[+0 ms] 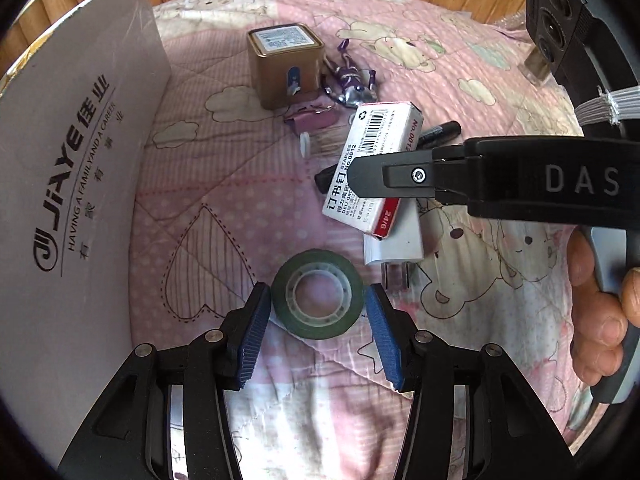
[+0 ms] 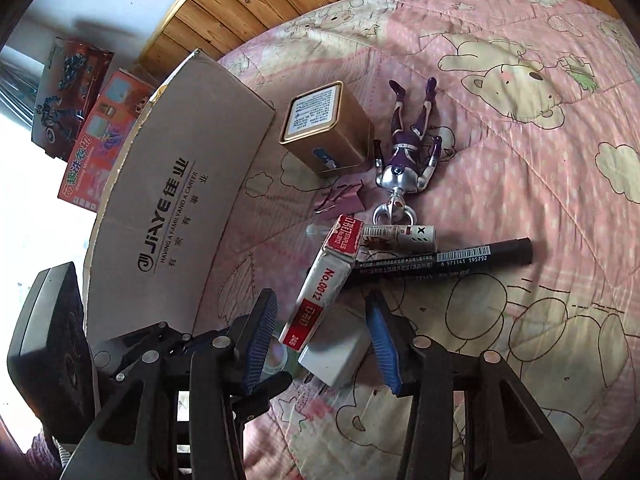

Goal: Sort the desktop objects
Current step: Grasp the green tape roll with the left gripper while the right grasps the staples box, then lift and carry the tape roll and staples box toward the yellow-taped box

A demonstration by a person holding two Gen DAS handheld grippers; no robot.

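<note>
A green tape roll (image 1: 318,299) lies flat on the pink quilt (image 1: 224,184) between the blue pads of my open left gripper (image 1: 318,312); the pads stand just beside it, apart. My right gripper (image 2: 322,336) is open above a white staple box (image 2: 324,288) that leans on a white charger (image 2: 336,356). In the left wrist view the right gripper (image 1: 360,176) hangs over the staple box (image 1: 370,168). A black marker (image 2: 440,262), a small white tube (image 2: 400,236), a purple-silver figure (image 2: 408,152) and a gold tin (image 2: 326,128) lie farther off.
A large cardboard box (image 1: 68,184) with JIAYE print stands at the left, also in the right wrist view (image 2: 176,200). A pink clip (image 2: 344,196) lies by the tin. Wooden panelling (image 2: 280,4) runs behind the quilt. Toy boxes (image 2: 92,128) stand far left.
</note>
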